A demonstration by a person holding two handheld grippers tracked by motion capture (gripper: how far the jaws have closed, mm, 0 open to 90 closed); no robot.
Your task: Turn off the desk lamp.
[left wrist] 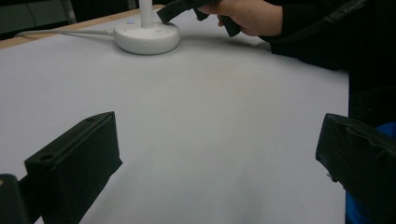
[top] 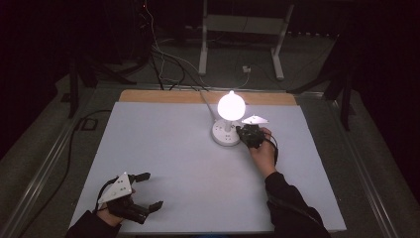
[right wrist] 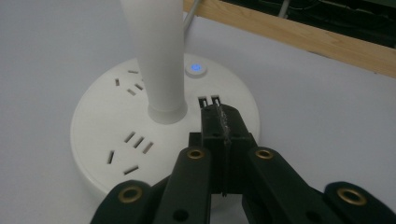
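The round white lamp base [right wrist: 163, 135] sat at the far middle of the desk [top: 163, 163], just right of centre, with its white stem [right wrist: 156, 60] rising straight up from the middle to a glowing bulb [top: 231, 105]. The lamp's long axis was therefore vertical, and its cable [left wrist: 60, 32] trailed off the far edge of the desk.

The right tool [right wrist: 219, 114] was clenched, its two jaws pressed flat together with nothing between them, and its tip rested over the top plate of the base, just right of the stem. The small round button [right wrist: 196, 68], lit blue, lay just beyond that tip, slightly to its left and toward the far rim of the base. That short gap, forward and a touch leftward past the paired slots, appeared to be what the next press would turn on; the stem stood close enough on the left that a sideways drift could nudge it.

The right hand [top: 262, 151] was clearly the nearer one. The left tool [top: 148, 191] lay at the near left corner of the desk, well apart from the lamp, its jaws released and wide, grasping nothing.
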